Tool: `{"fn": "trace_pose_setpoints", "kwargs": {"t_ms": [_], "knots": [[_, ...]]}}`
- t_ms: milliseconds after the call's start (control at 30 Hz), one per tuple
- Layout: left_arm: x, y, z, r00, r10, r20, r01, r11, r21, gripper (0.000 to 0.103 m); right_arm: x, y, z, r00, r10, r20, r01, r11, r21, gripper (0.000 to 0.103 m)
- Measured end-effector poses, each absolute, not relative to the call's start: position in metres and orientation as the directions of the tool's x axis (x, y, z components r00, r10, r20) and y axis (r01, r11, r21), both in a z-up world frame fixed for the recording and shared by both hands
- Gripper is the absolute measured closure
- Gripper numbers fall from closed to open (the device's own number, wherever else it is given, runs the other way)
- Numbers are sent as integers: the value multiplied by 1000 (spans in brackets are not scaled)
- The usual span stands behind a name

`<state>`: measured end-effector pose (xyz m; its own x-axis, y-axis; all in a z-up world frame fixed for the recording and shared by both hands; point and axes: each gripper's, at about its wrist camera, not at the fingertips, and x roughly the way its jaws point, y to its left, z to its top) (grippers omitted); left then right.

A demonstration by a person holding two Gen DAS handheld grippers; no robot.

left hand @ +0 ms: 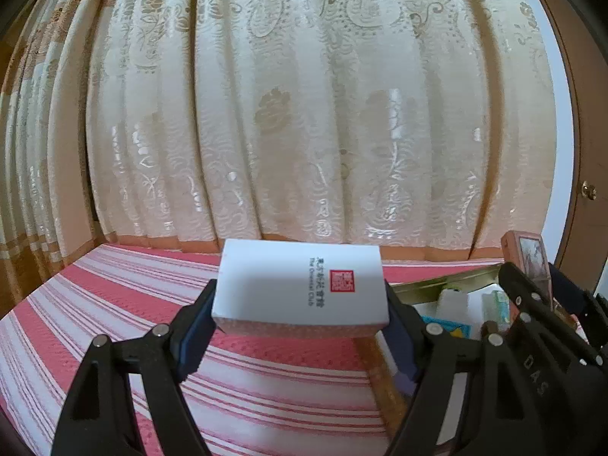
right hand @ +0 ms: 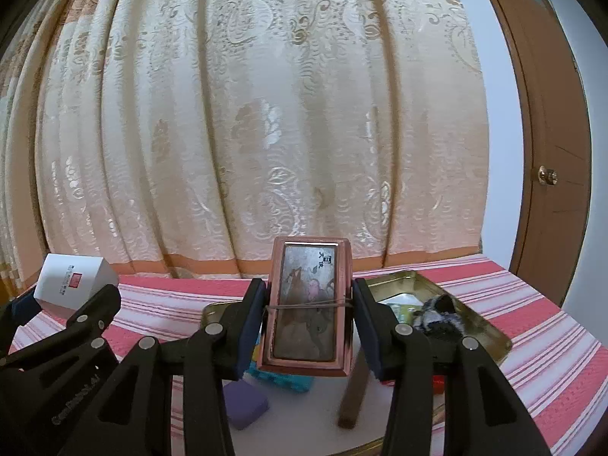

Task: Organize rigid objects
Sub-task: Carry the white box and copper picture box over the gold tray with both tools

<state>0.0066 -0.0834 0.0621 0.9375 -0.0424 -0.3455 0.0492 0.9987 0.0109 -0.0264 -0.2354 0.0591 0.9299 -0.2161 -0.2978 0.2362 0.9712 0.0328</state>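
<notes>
My left gripper (left hand: 300,313) is shut on a white box (left hand: 302,285) with a red square seal, held above the red-and-white striped cloth (left hand: 152,304). The same box shows at the left of the right wrist view (right hand: 74,281). My right gripper (right hand: 308,321) is shut on a pink rectangular tin (right hand: 306,304) with a painted lid and a rubber band around it, held above an open gold metal tin (right hand: 475,326). The pink tin shows at the right edge of the left wrist view (left hand: 528,262).
The gold tin holds small packets (right hand: 402,304) and a dark crumpled item (right hand: 440,313). A purple block (right hand: 245,404), a blue item (right hand: 281,378) and a brown stick (right hand: 353,391) lie below the pink tin. Patterned curtains (right hand: 266,133) hang behind; a wooden door (right hand: 547,152) stands right.
</notes>
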Motion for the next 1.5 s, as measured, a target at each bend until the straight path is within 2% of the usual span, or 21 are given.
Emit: {"fn": "trace_pose_setpoints", "kwargs": {"t_ms": [567,1233,1500], "knots": [[7,-127,67,933,-112,-342,124,992,16,24,-27,-278,61,916,-272,-296,297,954,43,54],[20,-179,55,899,-174,-402,198,980,18,24,-17,-333,58,884,-341,-320,368,929,27,54],[27,-195,49,884,-162,-439,197,980,36,24,-11,-349,55,874,-346,-340,374,927,18,54]]}}
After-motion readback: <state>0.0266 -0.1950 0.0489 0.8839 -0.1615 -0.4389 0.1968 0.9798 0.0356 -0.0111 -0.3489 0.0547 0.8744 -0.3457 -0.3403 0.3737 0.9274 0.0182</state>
